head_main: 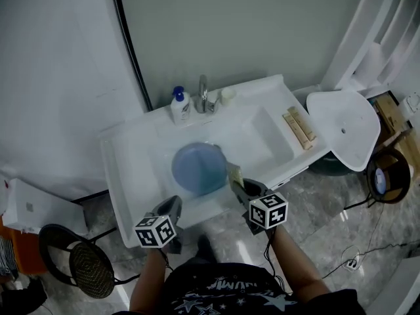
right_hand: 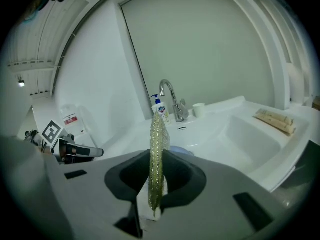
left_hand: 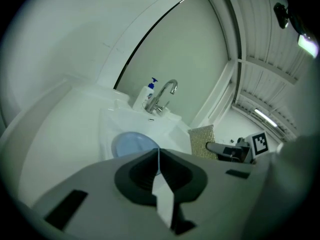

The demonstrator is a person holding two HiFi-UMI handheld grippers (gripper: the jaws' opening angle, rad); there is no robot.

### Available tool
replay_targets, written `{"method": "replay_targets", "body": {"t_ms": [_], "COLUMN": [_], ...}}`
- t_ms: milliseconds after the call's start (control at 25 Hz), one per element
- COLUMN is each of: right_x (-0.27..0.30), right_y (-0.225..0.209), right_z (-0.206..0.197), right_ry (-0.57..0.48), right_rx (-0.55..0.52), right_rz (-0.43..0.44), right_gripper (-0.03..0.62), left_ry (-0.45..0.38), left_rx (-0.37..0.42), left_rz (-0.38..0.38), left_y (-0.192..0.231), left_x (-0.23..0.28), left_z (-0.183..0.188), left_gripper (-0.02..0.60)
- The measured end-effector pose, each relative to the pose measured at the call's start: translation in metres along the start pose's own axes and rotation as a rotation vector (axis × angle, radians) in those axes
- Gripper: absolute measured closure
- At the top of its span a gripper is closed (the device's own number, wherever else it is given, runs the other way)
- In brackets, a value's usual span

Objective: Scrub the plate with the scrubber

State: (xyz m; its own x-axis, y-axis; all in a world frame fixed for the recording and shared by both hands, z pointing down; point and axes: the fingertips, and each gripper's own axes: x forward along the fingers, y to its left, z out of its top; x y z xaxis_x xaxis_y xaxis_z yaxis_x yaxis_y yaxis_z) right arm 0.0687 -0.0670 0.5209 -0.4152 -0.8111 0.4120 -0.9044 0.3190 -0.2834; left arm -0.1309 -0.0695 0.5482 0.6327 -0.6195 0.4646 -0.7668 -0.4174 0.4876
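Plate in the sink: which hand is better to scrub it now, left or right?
Right. The right tool is shut on the scrubber, which sticks out toward the blue plate. The left tool is shut with nothing in it, so it could not scrub.

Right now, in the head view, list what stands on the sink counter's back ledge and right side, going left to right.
In order: soap bottle → faucet → small white cup → two tan bars lying side by side on the right part of the counter.
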Motion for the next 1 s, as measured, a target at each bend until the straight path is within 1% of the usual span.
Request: {"method": "replay_targets", "body": {"t_ms": [320,640,760,840,1000], "right_x": [0.041,0.057,0.059,0.064,0.081], "right_y": [-0.013,-0.015,-0.018,-0.020,-0.024], "right_z": [0.015,0.018,0.016,0.016,0.022], "right_ry": [0.013,0.052,0.069,0.082,0.102], "right_rx": [0.008,-0.003,-0.003,-0.004,-0.024], "right_rz": [-0.043,-0.066,-0.067,-0.061,-0.031], "right_gripper": [0.522,0.522,0.521,0.521,0.521], "left_ry": [0.060,0.122,0.131,0.139,0.148], "left_rx": [-0.040,-0.068,-0.083,-0.106,-0.152], "left_rz": [-0.045,-0.055,-0.048,-0.037,-0.011], "left_y": [0.023,0.040,0.043,0.046,0.052], "left_x": [0.039,0.060,0.061,0.061,0.064], "left_z": [0.013,0.012,0.007,0.003,-0.002], "left_gripper": [0.563,0.563,0.563,0.563,0.561]}}
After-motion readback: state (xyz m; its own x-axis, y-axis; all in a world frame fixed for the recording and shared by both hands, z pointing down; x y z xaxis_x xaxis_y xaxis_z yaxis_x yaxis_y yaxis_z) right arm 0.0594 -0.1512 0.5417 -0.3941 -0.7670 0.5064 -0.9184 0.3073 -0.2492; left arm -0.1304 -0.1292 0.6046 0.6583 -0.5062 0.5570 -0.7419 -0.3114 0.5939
